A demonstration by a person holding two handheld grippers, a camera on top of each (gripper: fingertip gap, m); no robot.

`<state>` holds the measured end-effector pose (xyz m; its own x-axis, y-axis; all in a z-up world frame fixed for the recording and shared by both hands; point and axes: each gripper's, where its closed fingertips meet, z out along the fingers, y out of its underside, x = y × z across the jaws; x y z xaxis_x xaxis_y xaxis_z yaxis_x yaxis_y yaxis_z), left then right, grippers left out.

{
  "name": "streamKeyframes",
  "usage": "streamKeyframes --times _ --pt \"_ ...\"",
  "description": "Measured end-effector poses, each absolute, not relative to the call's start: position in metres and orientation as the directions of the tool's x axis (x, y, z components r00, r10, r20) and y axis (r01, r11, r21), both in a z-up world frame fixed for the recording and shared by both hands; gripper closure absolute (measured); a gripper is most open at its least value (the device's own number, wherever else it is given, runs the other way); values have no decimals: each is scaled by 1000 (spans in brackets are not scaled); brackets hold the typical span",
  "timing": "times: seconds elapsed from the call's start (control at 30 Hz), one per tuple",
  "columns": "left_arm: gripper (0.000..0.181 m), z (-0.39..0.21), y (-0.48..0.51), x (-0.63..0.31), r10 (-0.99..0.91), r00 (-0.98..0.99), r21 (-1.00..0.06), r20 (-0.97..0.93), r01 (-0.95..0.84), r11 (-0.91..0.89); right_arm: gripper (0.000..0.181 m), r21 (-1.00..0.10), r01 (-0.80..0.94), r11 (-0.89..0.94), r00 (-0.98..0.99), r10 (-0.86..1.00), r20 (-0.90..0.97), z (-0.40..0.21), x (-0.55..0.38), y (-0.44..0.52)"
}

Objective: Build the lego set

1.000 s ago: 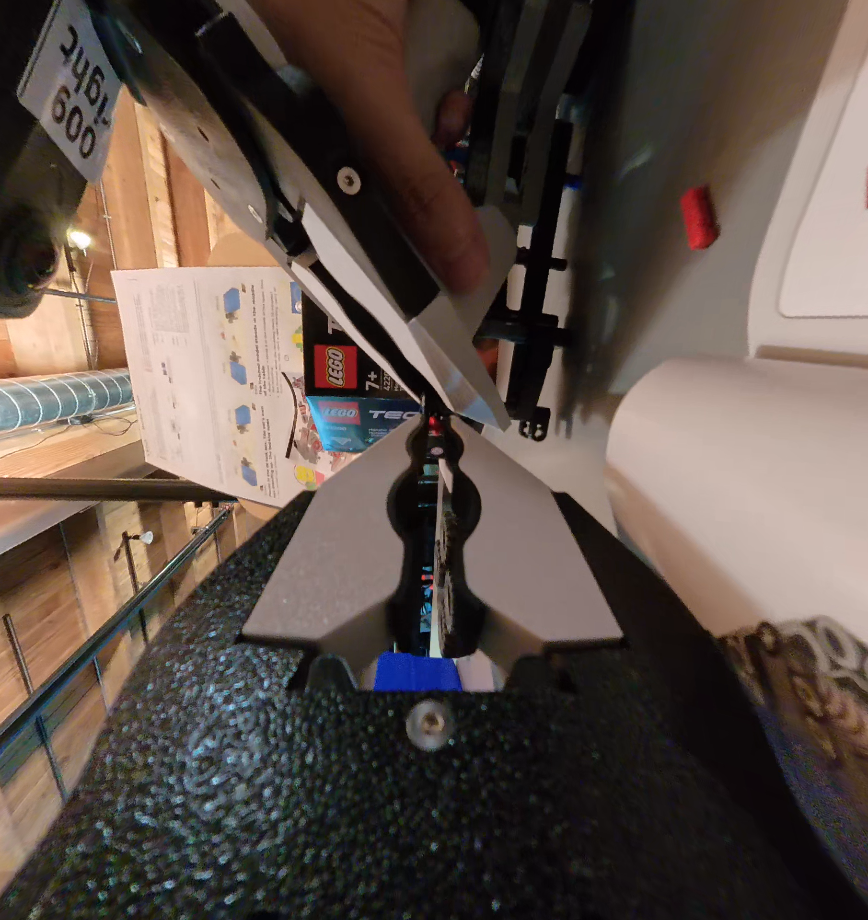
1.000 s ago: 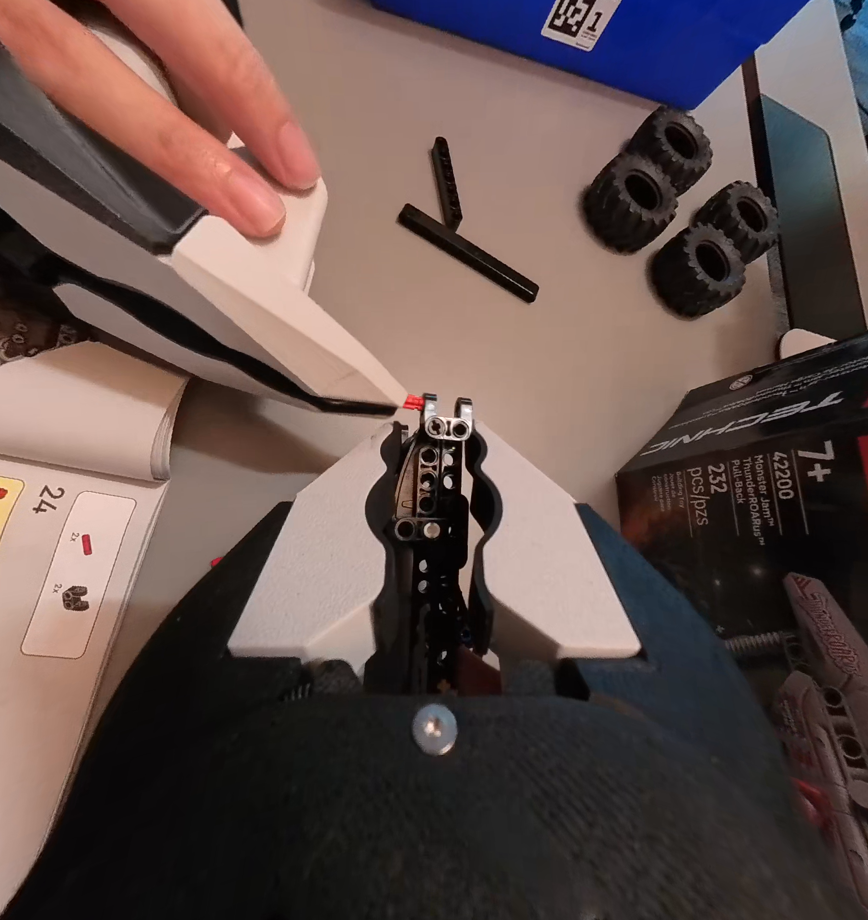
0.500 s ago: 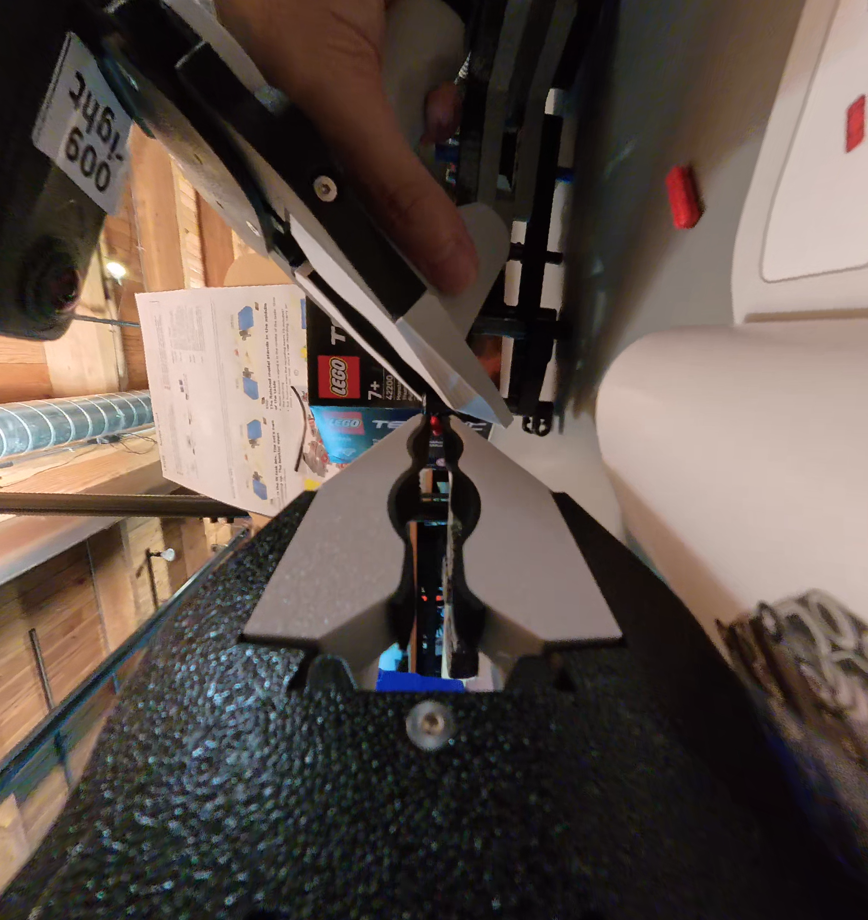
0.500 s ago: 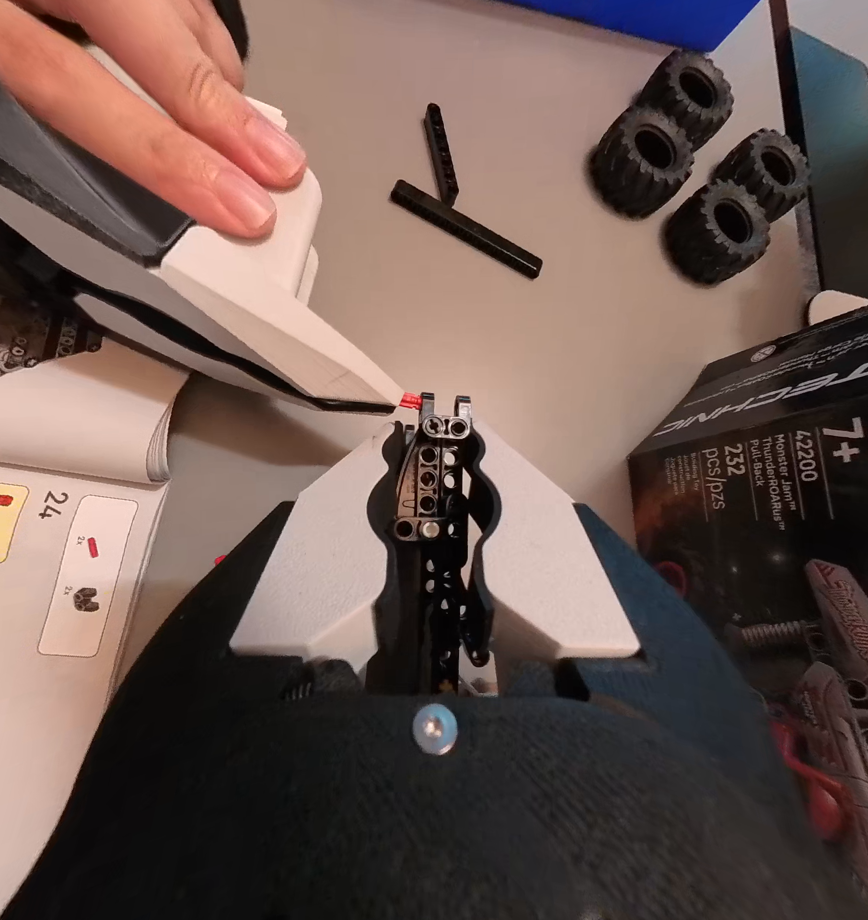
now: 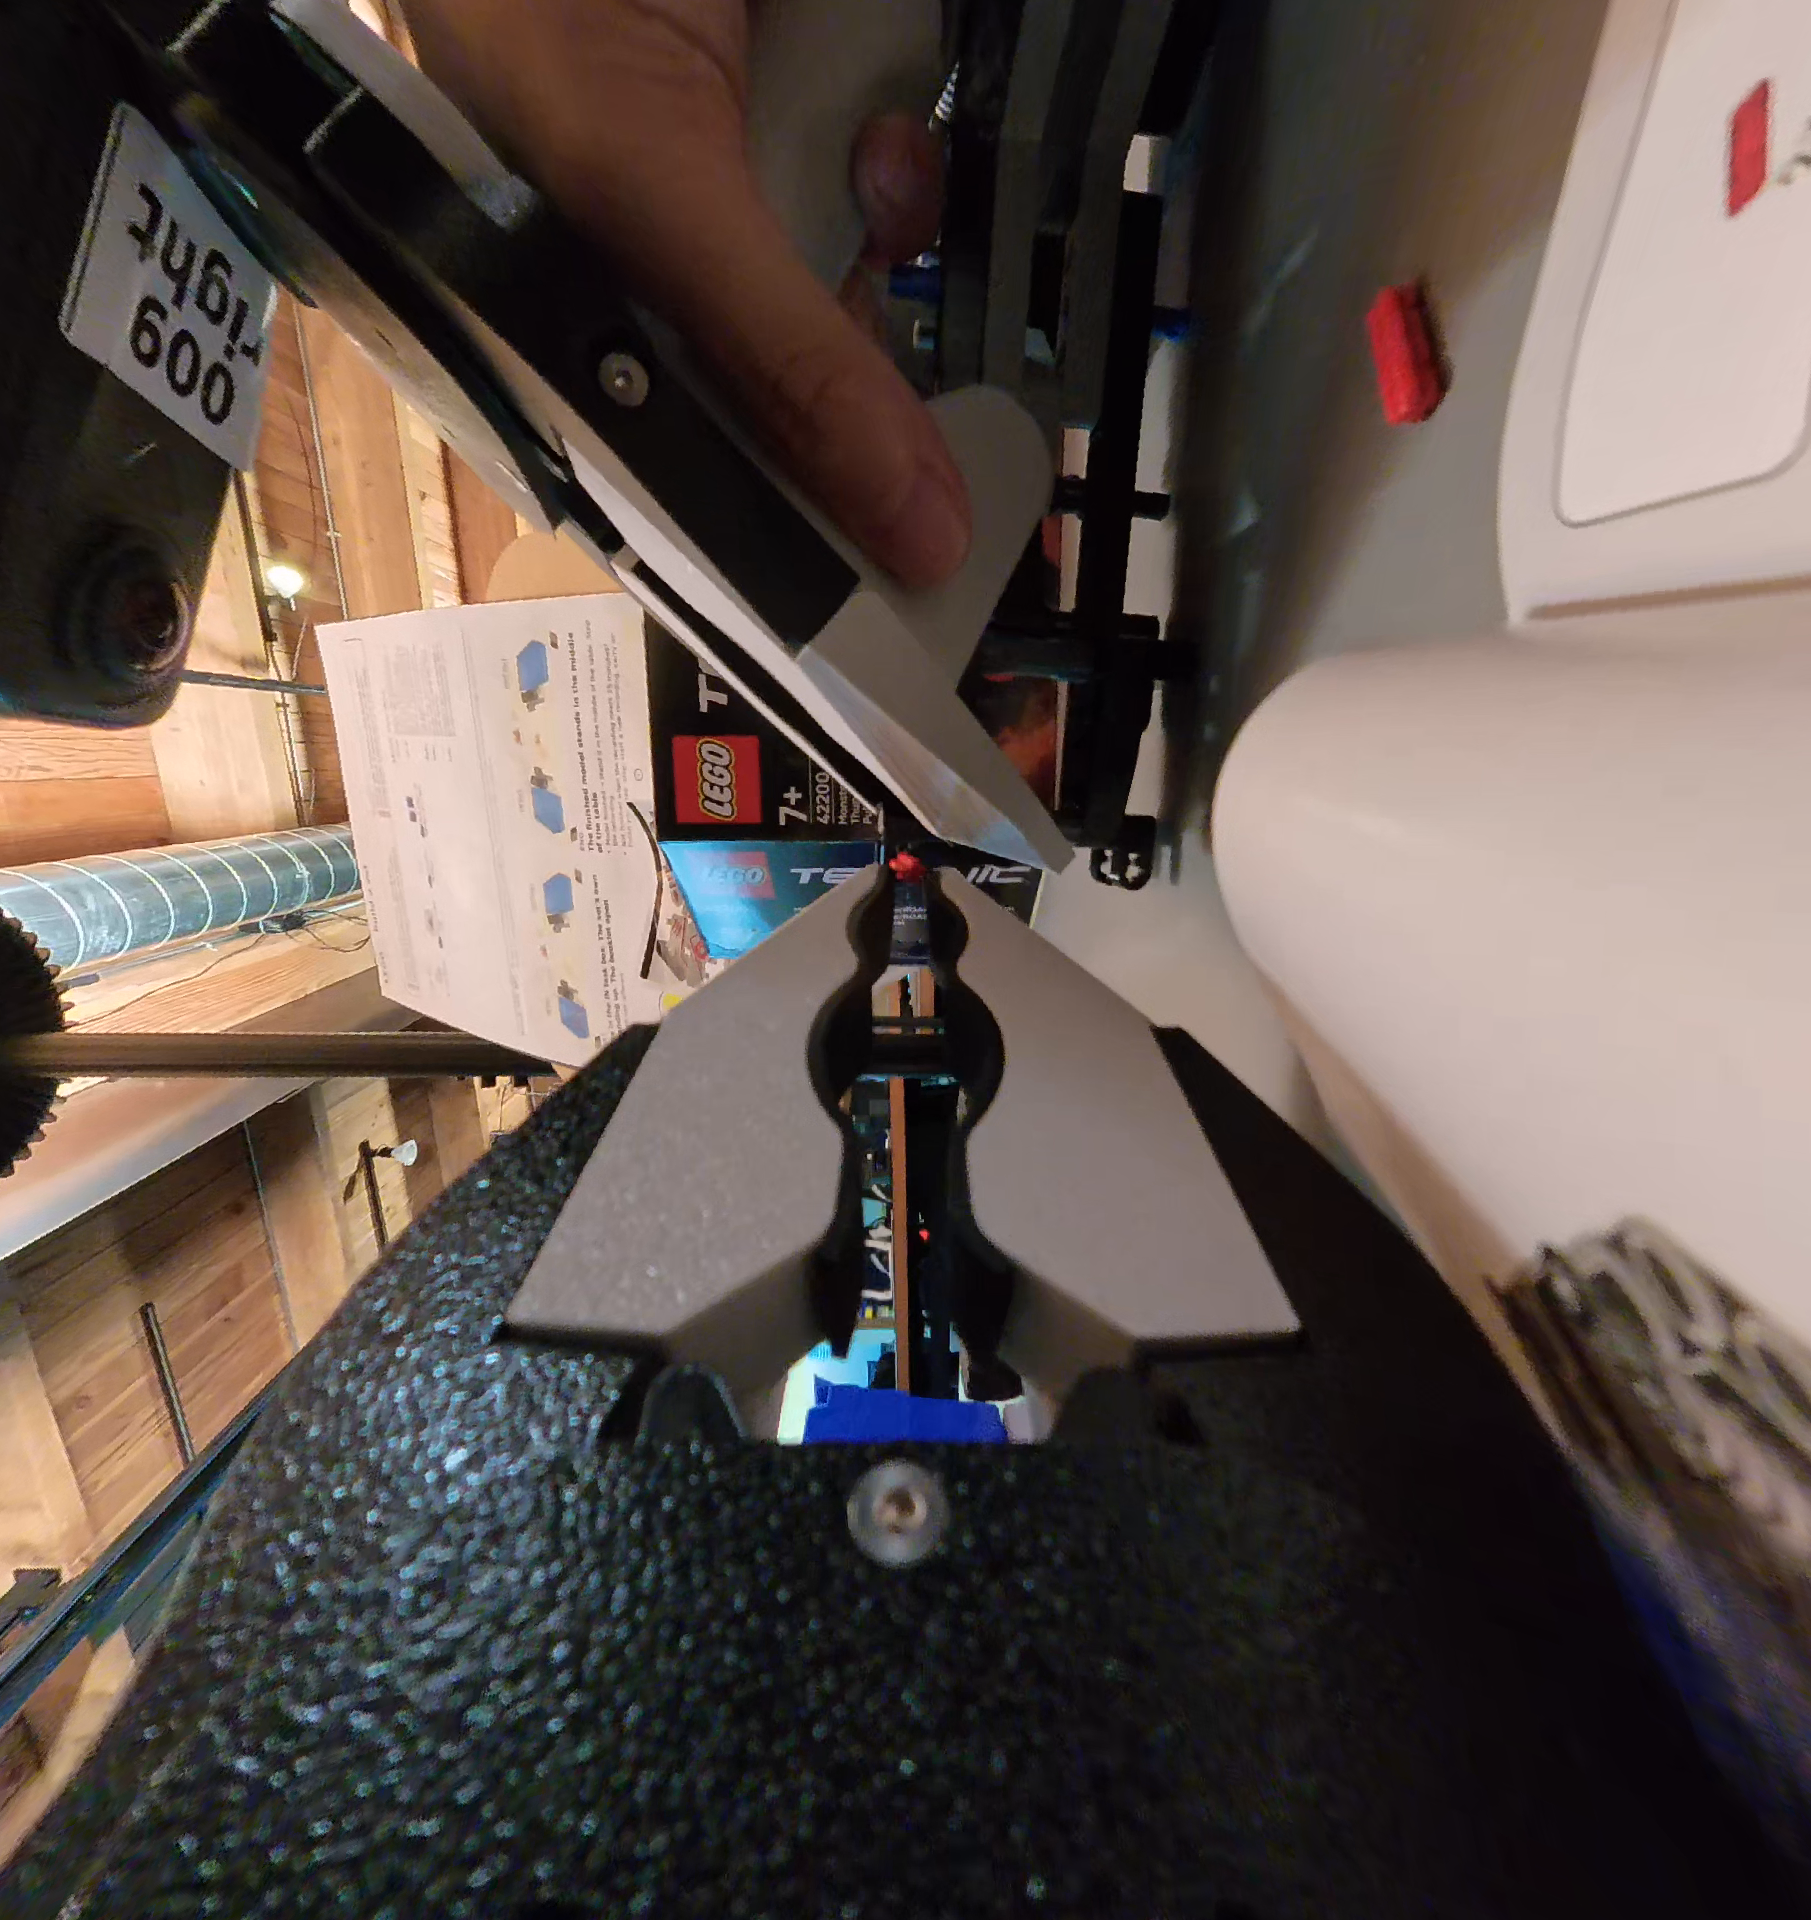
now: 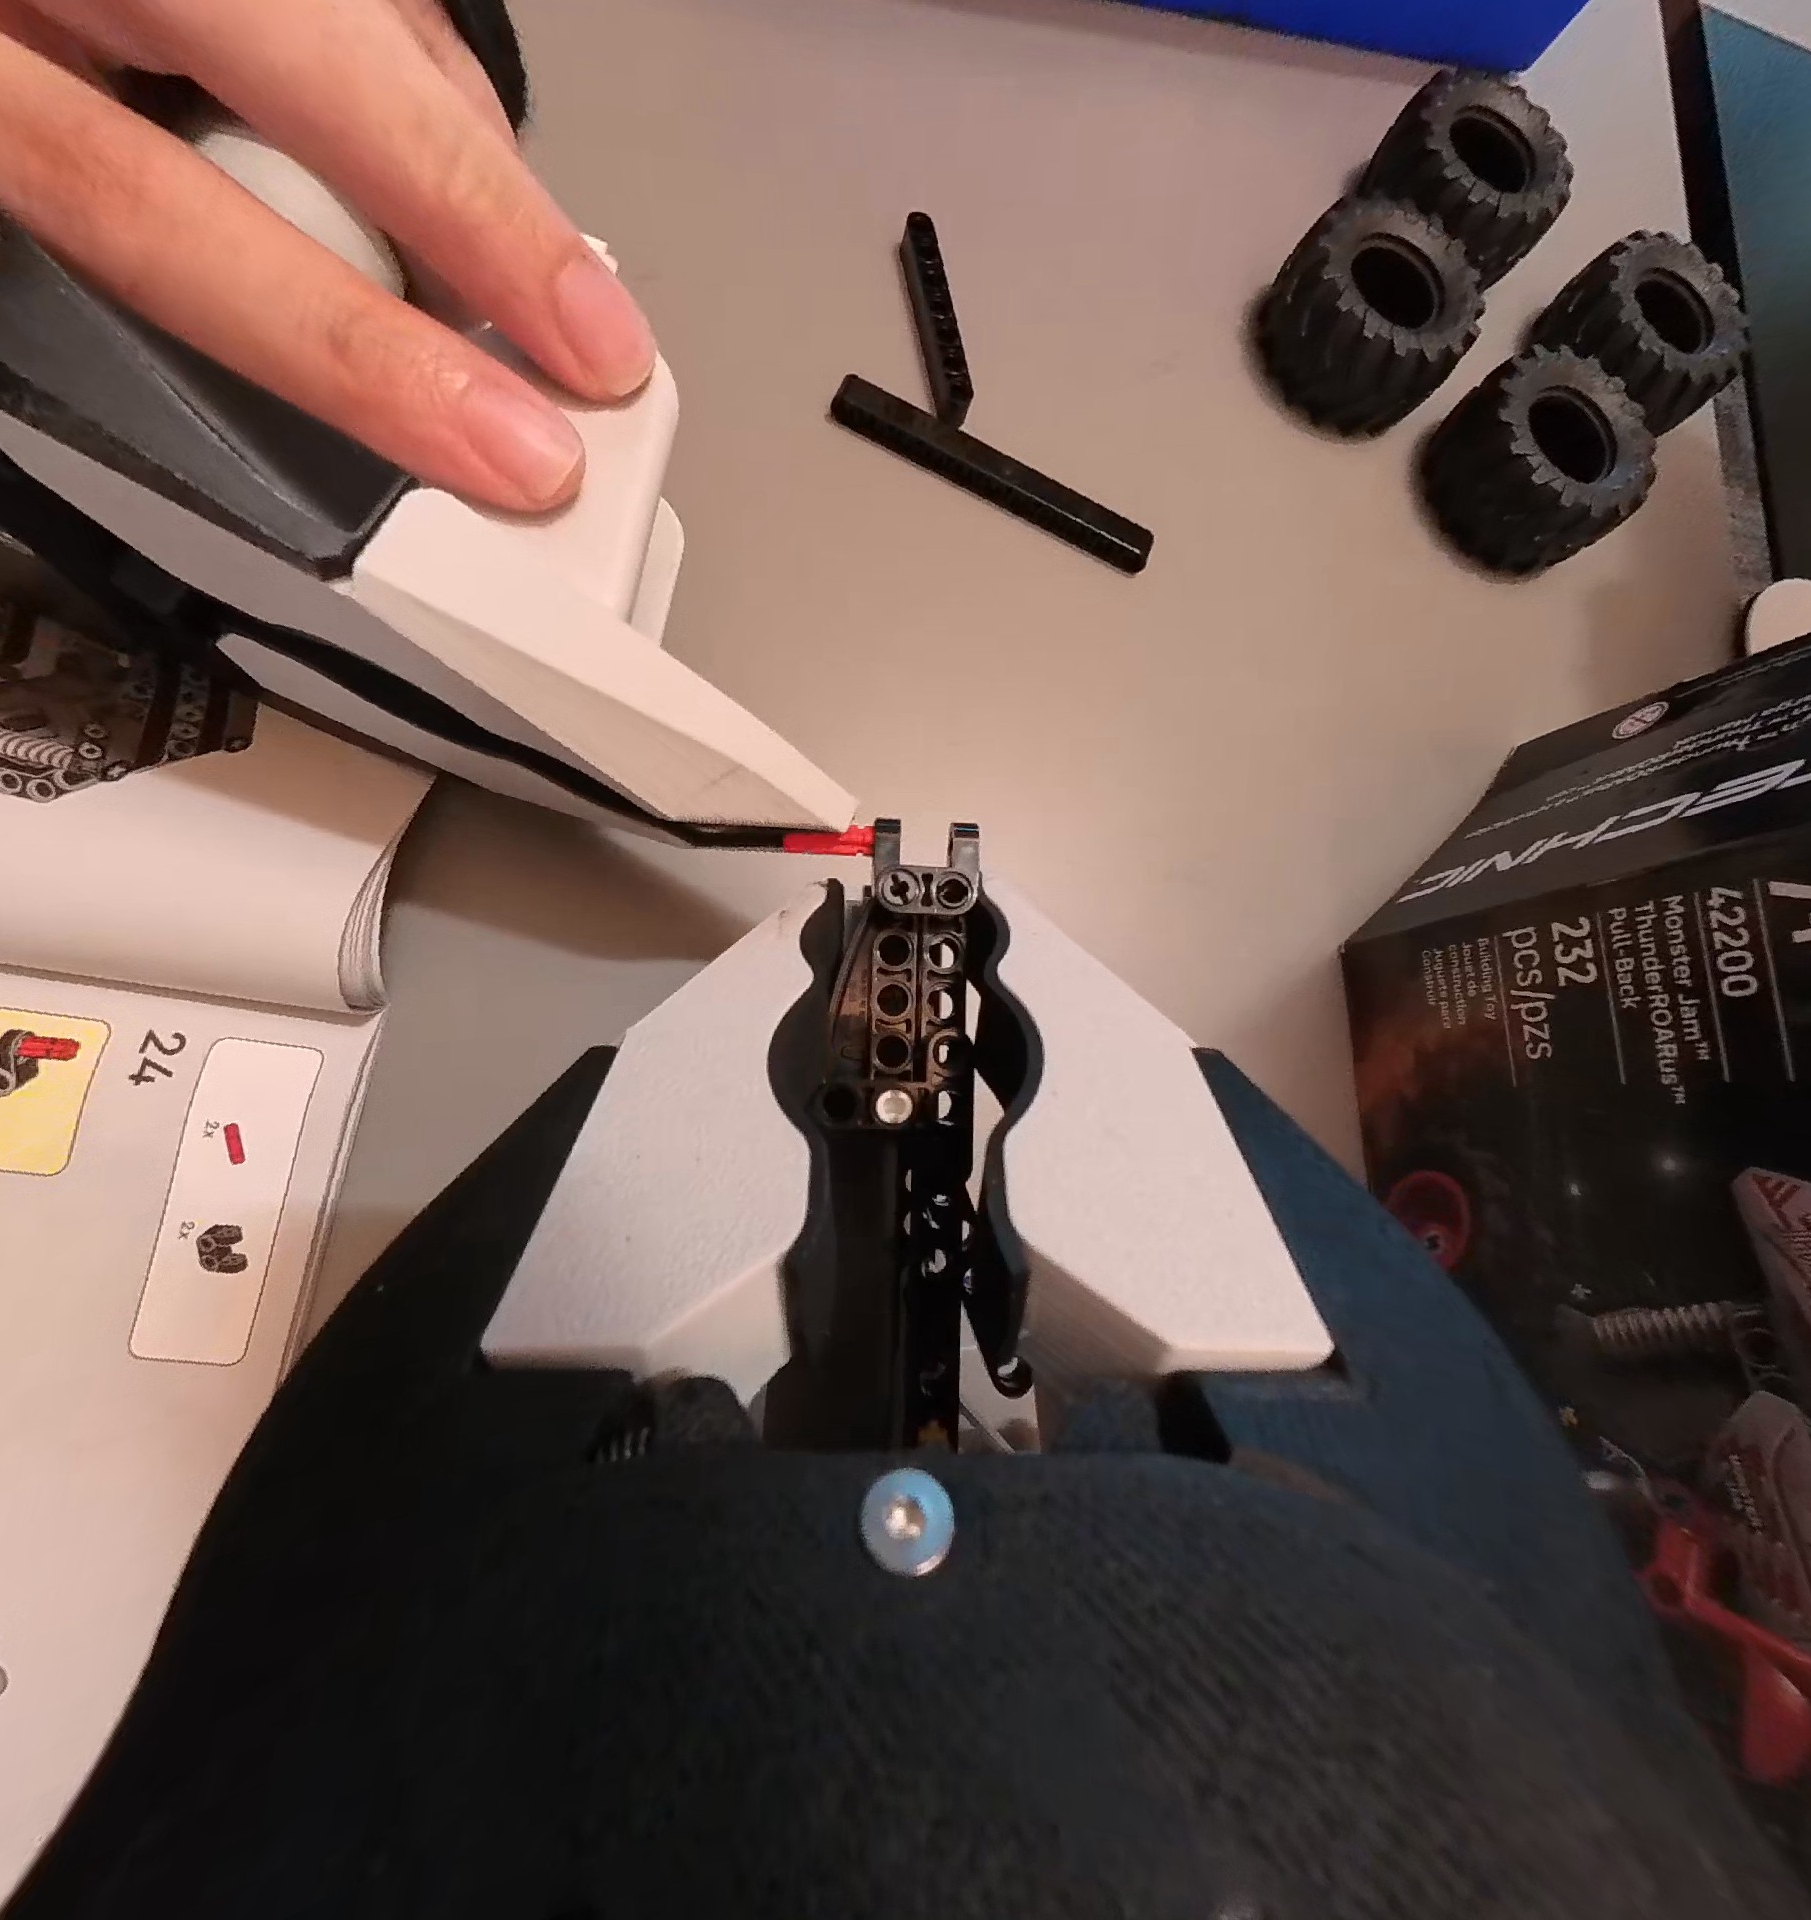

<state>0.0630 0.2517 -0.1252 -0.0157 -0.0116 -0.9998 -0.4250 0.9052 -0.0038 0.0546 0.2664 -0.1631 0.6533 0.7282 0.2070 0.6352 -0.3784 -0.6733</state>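
My right gripper (image 6: 906, 894) is shut on a black Technic assembly (image 6: 906, 997), whose forked connector sticks out past the fingertips. My left gripper (image 6: 818, 831) comes in from the upper left under a person's hand and is shut on a short red axle (image 6: 828, 840). The axle's free end touches the left prong of the fork. In the left wrist view, the red axle (image 5: 906, 864) peeks out between the shut tips of my left gripper (image 5: 906, 883), and the right gripper (image 5: 1026, 842) crosses just above it.
Several black tyres (image 6: 1503, 312) and two black beams (image 6: 984, 468) lie on the table beyond. The set's box (image 6: 1607, 935) stands at the right and the open instruction booklet (image 6: 153, 1143) lies at the left. A loose red piece (image 5: 1405, 353) lies on the table. My left and right fingertips are right by each other.
More of the red axle now shows between the left fingertips and the fork. Both grippers have stayed shut and shifted only slightly.
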Motion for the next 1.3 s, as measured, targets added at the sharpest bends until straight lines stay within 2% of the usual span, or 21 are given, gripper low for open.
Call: streamKeyframes --times 0.33,0.43,0.8,1.03,1.3 --pt "173 -129 248 64 -27 -25 -15 -999 -418 909 161 -673 629 -390 662 721 202 -164 55 267" --pt "178 -127 248 64 -40 -14 -31 -999 -420 907 161 -667 635 -390 661 722 207 -164 55 267" --pt "179 -128 246 65 -31 -10 -25 -999 -381 924 161 -664 639 -390 646 740 188 -165 56 263" --pt "180 -128 245 71 67 -22 70 -998 -365 928 161 -651 589 -479 681 728 81 -168 58 261" --pt "180 -127 244 75 90 -21 92 -996 -363 927 161 -649 563 -512 686 728 21 -169 60 259"
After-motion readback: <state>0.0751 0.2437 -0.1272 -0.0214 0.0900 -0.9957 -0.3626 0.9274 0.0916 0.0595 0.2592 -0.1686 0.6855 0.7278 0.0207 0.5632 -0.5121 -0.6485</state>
